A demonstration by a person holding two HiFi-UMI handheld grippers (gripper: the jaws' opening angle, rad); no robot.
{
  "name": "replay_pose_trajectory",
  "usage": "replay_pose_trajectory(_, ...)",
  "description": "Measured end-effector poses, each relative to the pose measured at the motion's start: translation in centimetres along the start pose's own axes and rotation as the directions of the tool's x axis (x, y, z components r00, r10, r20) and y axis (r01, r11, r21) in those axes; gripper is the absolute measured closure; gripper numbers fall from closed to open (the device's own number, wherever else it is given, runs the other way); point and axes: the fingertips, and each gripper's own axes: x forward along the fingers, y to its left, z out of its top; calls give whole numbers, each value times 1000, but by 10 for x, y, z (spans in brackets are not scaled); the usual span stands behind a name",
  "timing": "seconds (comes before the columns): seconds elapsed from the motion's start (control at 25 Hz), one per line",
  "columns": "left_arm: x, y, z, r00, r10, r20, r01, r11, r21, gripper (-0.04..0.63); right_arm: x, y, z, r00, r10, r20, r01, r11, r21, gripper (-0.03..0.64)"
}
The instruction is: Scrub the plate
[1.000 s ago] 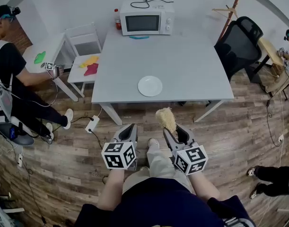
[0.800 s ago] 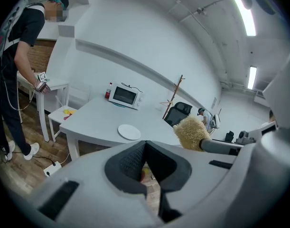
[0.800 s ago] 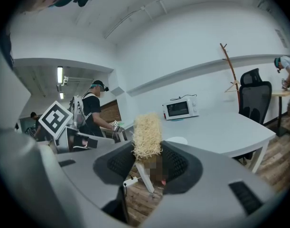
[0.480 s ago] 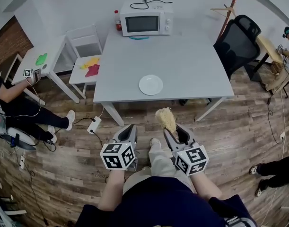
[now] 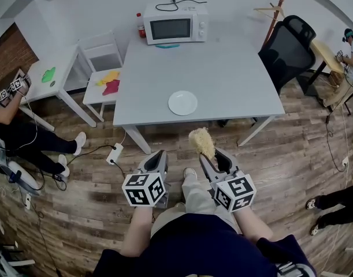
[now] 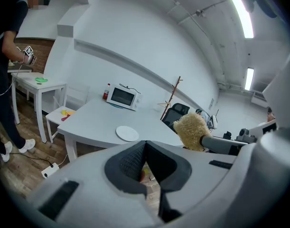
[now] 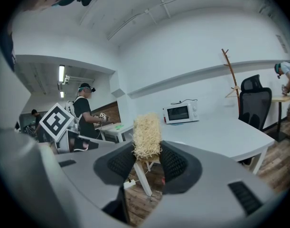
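A round white plate [image 5: 182, 103] lies near the front edge of the grey table [image 5: 234, 79]; the left gripper view shows that plate [image 6: 127, 133] too. My right gripper [image 5: 210, 159] is shut on a straw-coloured loofah scrubber [image 5: 201, 142], whose fibres stick up between the jaws in the right gripper view [image 7: 147, 136]. It hovers over the floor, short of the table's front edge. My left gripper [image 5: 156, 162] is beside it, shut with nothing between its jaws. Both are well short of the plate.
A white microwave [image 5: 175, 22] and a red-capped bottle [image 5: 141, 25] stand at the table's back. A black office chair [image 5: 289, 51] is at the right, a white chair [image 5: 104, 79] and small side table [image 5: 49, 77] at the left. A person [image 5: 8, 126] sits at far left.
The seated person at the left has drawn back toward the frame's edge. My view has shifted slightly; both grippers stay as they were, the scrubber still held.
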Motion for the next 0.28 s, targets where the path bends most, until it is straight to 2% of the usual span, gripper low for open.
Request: replay_pose_trajectory(0.28,3,-4,2,1000,-14,13,14,1000,-14,577,3,-1,5,1000,10,10,-10,1000,-3,453)
